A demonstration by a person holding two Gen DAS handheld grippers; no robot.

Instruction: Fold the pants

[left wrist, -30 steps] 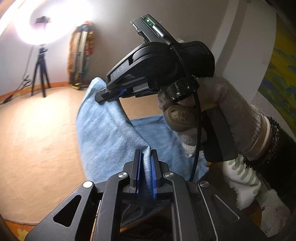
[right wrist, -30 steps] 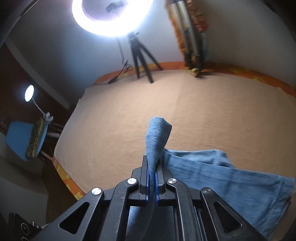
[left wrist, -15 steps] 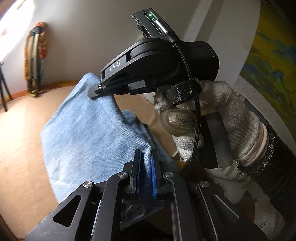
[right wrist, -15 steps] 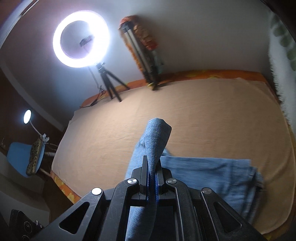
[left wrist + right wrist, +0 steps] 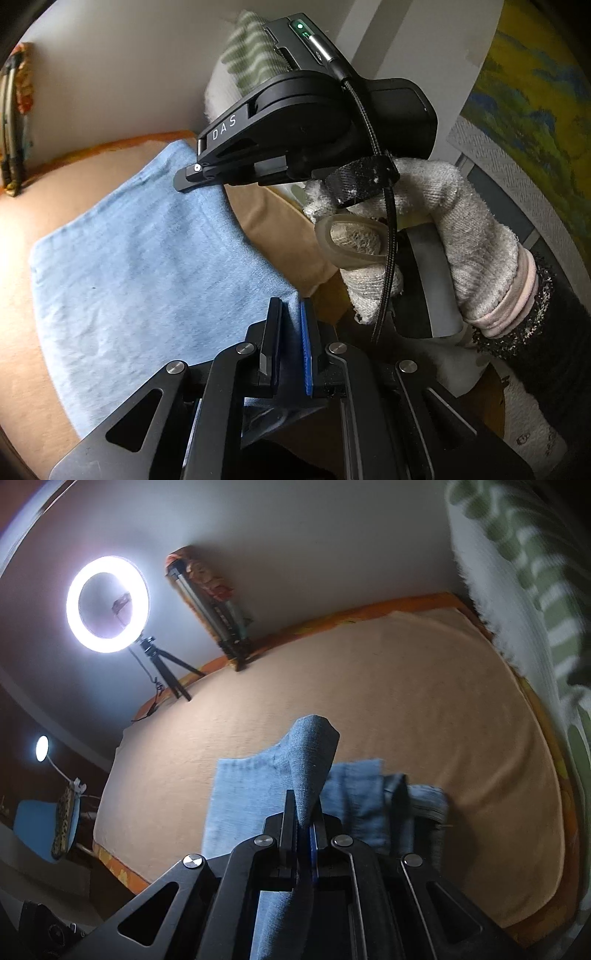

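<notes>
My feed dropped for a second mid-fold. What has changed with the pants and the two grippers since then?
Both grippers have carried the held edge of the pants over the rest of the fabric, so the lifted layer now covers most of the lower one on the bed cover. Nothing was let go: the left gripper and the right gripper stay shut on the denim. The ring light has not moved.

A ring light (image 5: pixel 108 604) glares at upper left of the dim right view, a small lamp (image 5: pixel 42 747) below; fisheye corners darken, right edge blurs.
</notes>
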